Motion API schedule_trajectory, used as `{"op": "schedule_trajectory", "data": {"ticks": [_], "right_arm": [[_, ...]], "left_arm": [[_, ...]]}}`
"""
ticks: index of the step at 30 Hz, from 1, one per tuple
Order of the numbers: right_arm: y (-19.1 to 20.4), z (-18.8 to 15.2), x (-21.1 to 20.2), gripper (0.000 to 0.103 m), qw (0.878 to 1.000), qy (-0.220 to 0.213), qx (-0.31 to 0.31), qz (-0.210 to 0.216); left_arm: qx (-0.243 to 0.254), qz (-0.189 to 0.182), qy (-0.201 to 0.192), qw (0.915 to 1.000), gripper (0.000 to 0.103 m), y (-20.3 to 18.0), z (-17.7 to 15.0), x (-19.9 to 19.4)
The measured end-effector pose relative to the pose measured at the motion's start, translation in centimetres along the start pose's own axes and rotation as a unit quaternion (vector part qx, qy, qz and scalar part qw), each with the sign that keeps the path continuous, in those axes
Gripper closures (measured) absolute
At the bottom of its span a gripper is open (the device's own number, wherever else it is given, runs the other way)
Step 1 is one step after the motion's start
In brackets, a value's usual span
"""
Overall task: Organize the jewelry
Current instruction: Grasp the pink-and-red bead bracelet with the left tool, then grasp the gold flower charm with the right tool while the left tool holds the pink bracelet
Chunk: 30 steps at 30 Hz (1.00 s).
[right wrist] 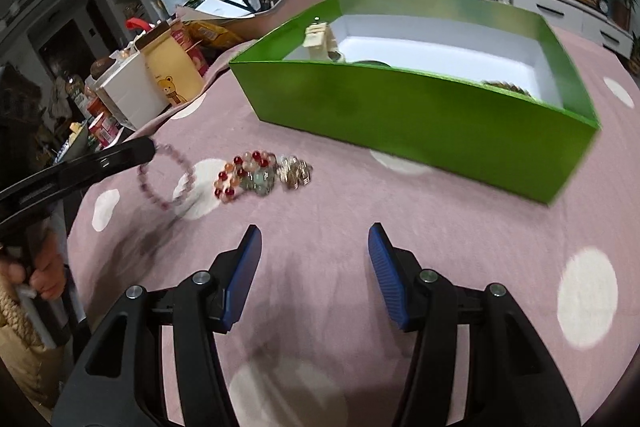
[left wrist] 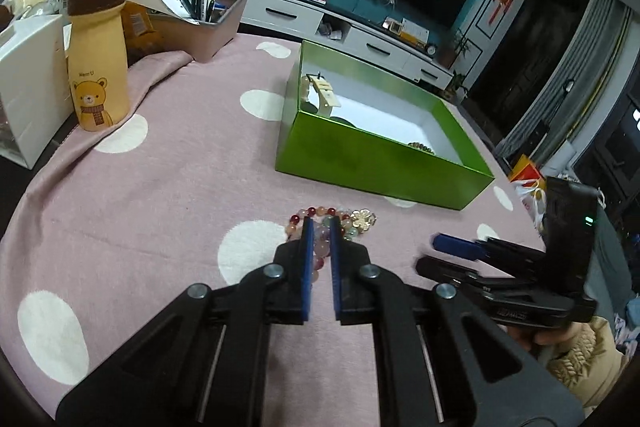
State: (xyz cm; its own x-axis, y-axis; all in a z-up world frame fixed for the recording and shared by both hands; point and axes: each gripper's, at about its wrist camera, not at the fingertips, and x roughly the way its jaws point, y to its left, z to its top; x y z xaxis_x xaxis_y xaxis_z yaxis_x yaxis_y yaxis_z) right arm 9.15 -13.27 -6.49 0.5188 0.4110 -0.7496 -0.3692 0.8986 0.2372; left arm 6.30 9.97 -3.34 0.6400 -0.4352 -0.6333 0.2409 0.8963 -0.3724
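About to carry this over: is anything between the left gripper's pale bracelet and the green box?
Nothing stands on the cloth in between. The left gripper holds the pale bracelet; only the box's near wall must be cleared. The other beads lie to one side.

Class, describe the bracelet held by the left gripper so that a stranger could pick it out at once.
Start at the green box on the pink spotted cloth. In front of it lies a small heap of jewelry. The pale purple bracelet hangs beside that heap from the left gripper: it is a single open ring of pale beads, not bunched, and has no red.
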Motion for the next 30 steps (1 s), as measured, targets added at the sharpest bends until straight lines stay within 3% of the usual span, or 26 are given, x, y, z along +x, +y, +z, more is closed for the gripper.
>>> {"op": "schedule_trajectory", "data": {"ticks": [15,17,23,30], "right_arm": [[2.6,3.2,5.2,0.071,0.995,0.028,-0.089,-0.024],[2.7,3.3,5.4,0.079,0.995,0.027,-0.095,-0.028],[2.4,3.1,4.5,0.083,0.996,0.013,-0.087,-0.027],[1.5,1.8,0.2,0.083,0.998,-0.027,-0.055,-0.015]], "left_arm": [[-0.011,-0.006,-0.005,0.9999,0.096,0.8,0.0,-0.4],[-0.013,-0.007,-0.003,0.9999,0.096,0.9,-0.1,-0.3],[-0.012,-0.009,0.000,0.9999,0.096,0.9,-0.2,0.0],[-0.003,-0.012,0.000,0.9999,0.096,0.1,-0.2,-0.2]]}}
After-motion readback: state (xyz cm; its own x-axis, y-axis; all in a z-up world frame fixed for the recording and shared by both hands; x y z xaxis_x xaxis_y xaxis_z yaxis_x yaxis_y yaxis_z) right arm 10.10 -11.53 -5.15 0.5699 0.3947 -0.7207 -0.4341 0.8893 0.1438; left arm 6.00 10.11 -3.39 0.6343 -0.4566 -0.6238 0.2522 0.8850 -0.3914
